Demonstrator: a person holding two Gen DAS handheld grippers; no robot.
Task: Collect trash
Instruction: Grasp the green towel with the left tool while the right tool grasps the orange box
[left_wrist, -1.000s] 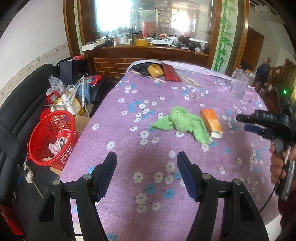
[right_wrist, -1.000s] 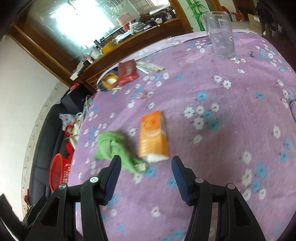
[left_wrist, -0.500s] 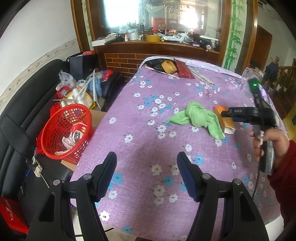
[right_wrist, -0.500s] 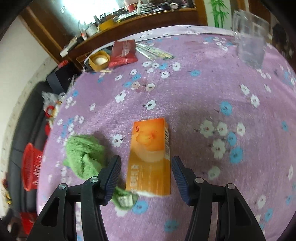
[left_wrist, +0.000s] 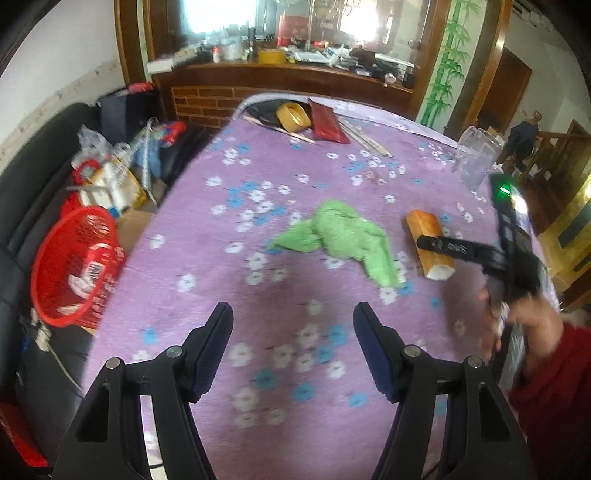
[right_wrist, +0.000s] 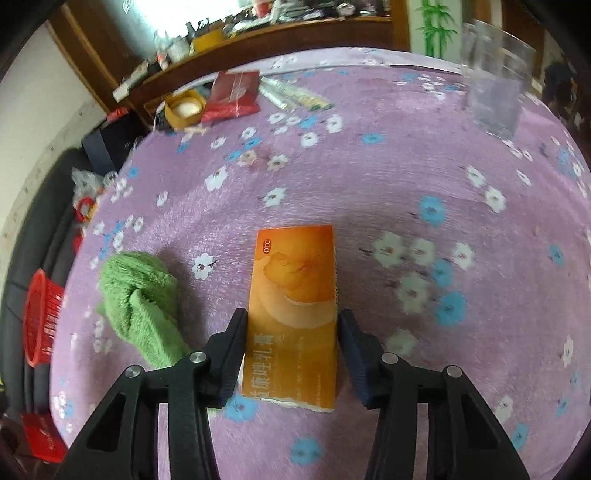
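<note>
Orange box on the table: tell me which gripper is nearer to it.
Right. The right gripper straddles the orange box, jaws closing on its long sides. The left gripper hovers open over bare tablecloth, well short of the box and the green cloth.

Purple floral table (right_wrist: 424, 177): orange box (right_wrist: 295, 288), green cloth (right_wrist: 144, 302), glass jug (right_wrist: 495, 81).

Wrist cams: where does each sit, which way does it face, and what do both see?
Left wrist: on the left gripper, angled down over the purple tablecloth; its open fingers, plus the right hand.
Right wrist: on the right gripper, looking down; jaws closing around the orange box.
Shared: orange box, green cloth, red basket.
</note>
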